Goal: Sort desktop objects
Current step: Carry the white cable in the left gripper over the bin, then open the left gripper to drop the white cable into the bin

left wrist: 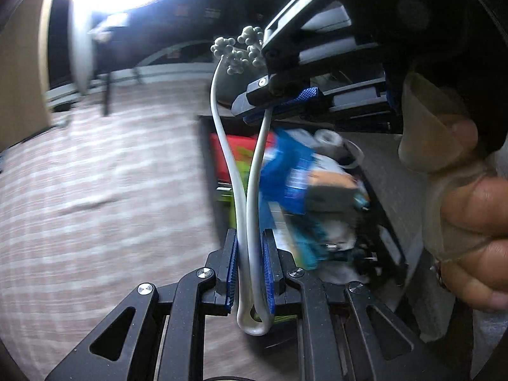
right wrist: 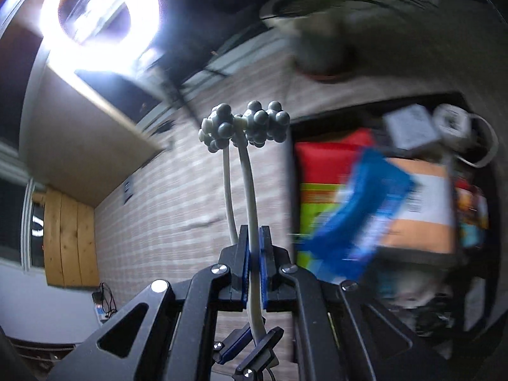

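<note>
Step in hand: carrying. Both grippers, left gripper [left wrist: 249,273] and right gripper [right wrist: 254,263], have fingers clamped on the grey massager [left wrist: 242,209], held above the bench [left wrist: 111,190] beside the full box [right wrist: 374,171]. Next: position over the box, release together.

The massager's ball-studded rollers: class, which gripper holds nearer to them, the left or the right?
Right. The right gripper clamps one arm of the grey massager just below the rollers. The left gripper clamps both arms near the looped handle end, farthest from the rollers.
</note>
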A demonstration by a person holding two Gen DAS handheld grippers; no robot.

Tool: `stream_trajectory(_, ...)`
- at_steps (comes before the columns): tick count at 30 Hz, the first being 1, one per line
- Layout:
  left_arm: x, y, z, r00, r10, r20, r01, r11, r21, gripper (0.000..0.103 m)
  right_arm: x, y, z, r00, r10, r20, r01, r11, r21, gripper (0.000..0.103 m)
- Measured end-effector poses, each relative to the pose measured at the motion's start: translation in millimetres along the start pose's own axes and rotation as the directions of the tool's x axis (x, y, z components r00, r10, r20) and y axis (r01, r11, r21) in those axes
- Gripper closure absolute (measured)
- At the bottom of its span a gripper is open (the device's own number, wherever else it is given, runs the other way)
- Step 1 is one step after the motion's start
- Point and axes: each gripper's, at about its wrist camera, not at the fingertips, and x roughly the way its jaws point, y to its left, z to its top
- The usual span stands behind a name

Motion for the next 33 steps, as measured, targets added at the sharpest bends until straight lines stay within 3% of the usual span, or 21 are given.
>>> stream_trajectory(8,40,-85,0,0.995,-0.062,-0.074,0.068,0.994,0.085,0.089,-39,-92,2,0.999,-0.034,0.034,0.03,0.994,0.102,0.098)
stream_trajectory(17,58,-142,3,0.99,-0.063,-0.125,0.084,0.982,0.171,0.089,-64,-155,6,0.997,-0.059,0.051,0.05,0.984,0.173,0.096)
stream_trajectory(19,59,-148,4,0.991,-0.052,-0.127,0.075,0.98,0.187,0.088,-69,-161,8,0.995,-0.075,0.059,0.064,0.983,0.172,0.092)
stream_trajectory(21,59,-151,4,0.992,-0.03,-0.123,0.054,0.978,0.199,0.083,-72,-163,10,0.993,-0.11,0.053,0.1,0.982,0.16,0.068)
stream_trajectory(22,59,-152,5,0.992,-0.02,-0.124,0.044,0.979,0.2,0.07,-74,-164,10,0.99,-0.123,0.062,0.112,0.982,0.153,0.059)
stream_trajectory(24,58,-151,5,0.993,-0.009,-0.114,0.031,0.981,0.194,0.058,-80,-165,10,0.985,-0.143,0.091,0.129,0.981,0.144,0.058)
stream_trajectory(33,43,-134,3,0.995,0.04,-0.09,-0.024,0.985,0.173,0.058,-85,-155,4,0.983,-0.139,0.12,0.124,0.984,0.127,0.057)
